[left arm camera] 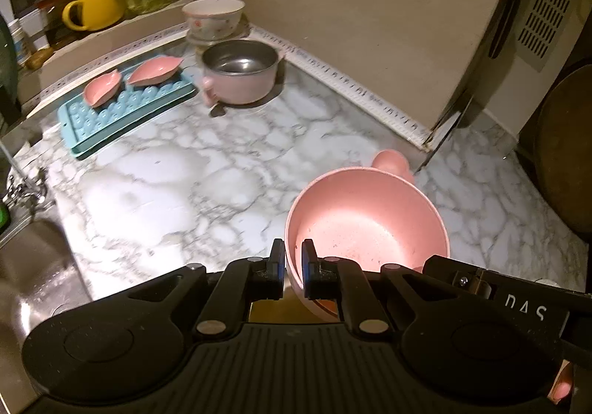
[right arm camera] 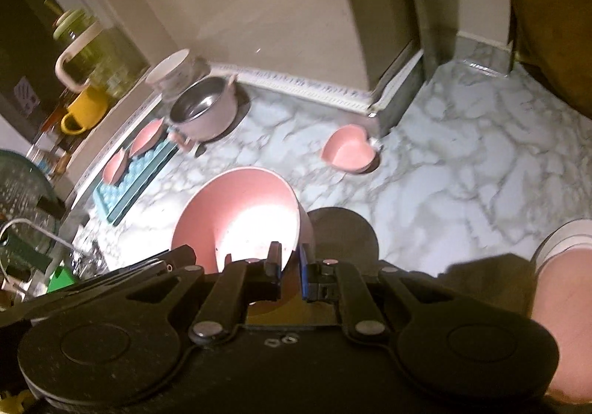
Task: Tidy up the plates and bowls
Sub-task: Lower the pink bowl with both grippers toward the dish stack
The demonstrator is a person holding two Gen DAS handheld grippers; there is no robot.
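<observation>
A large pink bowl hangs over the marble counter, with a round shadow beneath it. My left gripper is shut on its near rim, one pad inside and one outside. My right gripper is shut on the opposite rim of the same bowl. Each gripper's black body shows at the edge of the other's view. A small pink heart-shaped bowl sits on the counter beyond it. At the back stand a pink pot with a steel inside and a white flowered bowl.
Two pink leaf-shaped dishes lie on a blue tray at the left. A yellow mug and a jar stand on the ledge behind. A steel sink is at the lower left. A person's hand is at the right.
</observation>
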